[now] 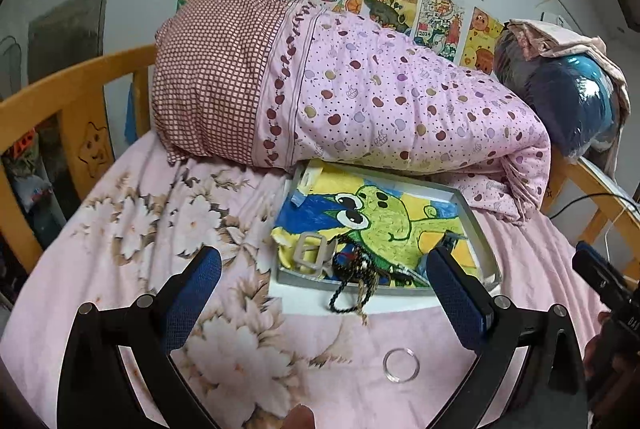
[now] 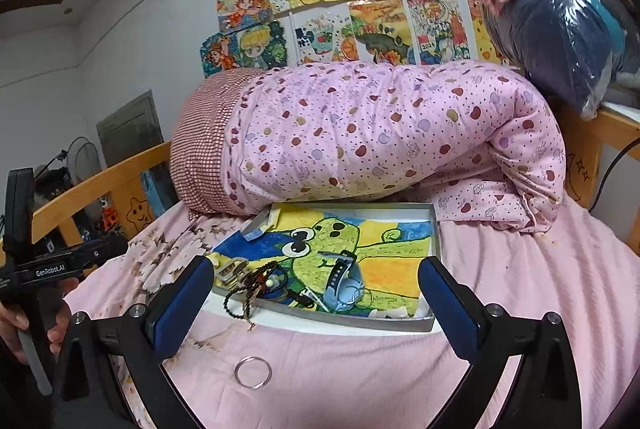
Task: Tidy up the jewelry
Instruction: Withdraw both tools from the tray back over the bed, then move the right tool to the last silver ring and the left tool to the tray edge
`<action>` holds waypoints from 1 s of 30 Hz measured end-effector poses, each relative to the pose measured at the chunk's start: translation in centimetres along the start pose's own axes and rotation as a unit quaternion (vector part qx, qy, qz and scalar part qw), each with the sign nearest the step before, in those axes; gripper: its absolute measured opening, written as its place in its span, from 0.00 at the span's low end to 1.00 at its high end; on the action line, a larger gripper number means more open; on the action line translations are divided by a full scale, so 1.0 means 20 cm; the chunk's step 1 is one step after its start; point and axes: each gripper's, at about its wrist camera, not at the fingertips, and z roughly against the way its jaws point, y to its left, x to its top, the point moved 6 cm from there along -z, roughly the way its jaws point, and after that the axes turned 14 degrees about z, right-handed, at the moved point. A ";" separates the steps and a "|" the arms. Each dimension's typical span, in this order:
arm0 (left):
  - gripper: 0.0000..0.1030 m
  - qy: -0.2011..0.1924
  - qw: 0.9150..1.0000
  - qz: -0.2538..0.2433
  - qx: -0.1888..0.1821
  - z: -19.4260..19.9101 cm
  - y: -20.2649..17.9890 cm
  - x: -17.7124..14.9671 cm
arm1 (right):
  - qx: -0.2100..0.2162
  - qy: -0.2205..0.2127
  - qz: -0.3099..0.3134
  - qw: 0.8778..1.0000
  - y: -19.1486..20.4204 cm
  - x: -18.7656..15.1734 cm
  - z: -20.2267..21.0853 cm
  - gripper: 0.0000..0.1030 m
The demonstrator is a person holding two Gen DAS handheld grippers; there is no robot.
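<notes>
A shallow grey tray (image 1: 486, 241) (image 2: 437, 229) lined with a green frog drawing lies on the pink bed, against a rolled quilt. In its near end sit a beige buckle-shaped clip (image 1: 310, 255) (image 2: 231, 269), a dark bead necklace (image 1: 354, 287) (image 2: 256, 289) that hangs over the front rim, and a light blue watch (image 2: 345, 283). A clear bangle (image 1: 401, 365) (image 2: 253, 372) lies alone on the sheet in front of the tray. My left gripper (image 1: 323, 254) and right gripper (image 2: 314, 263) both hover short of the tray, open, with nothing in their jaws.
The rolled pink quilt (image 2: 380, 137) blocks the far side of the tray. Wooden bed rails (image 1: 72, 89) run left and right. A plastic-wrapped blue bundle (image 2: 572, 33) sits at the back right. A hand (image 2: 60, 317) holds the other gripper's body at the left edge.
</notes>
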 end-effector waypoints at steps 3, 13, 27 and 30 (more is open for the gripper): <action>0.97 -0.001 1.000 -0.007 0.004 0.07 0.02 -0.06 | 0.016 0.005 0.006 1.000 0.04 -0.04 0.04 1.00; 0.97 0.056 0.998 -0.033 0.025 0.06 0.12 -0.31 | 0.040 0.082 0.014 0.996 0.13 -0.27 -0.04 1.00; 0.97 0.130 0.990 -0.028 0.054 -0.16 0.27 -0.45 | 0.040 0.179 -0.007 0.983 0.15 -0.51 -0.34 1.00; 0.97 0.150 0.987 -0.025 0.057 -0.22 0.30 -0.48 | 0.042 0.191 0.003 0.981 0.16 -0.52 -0.41 1.00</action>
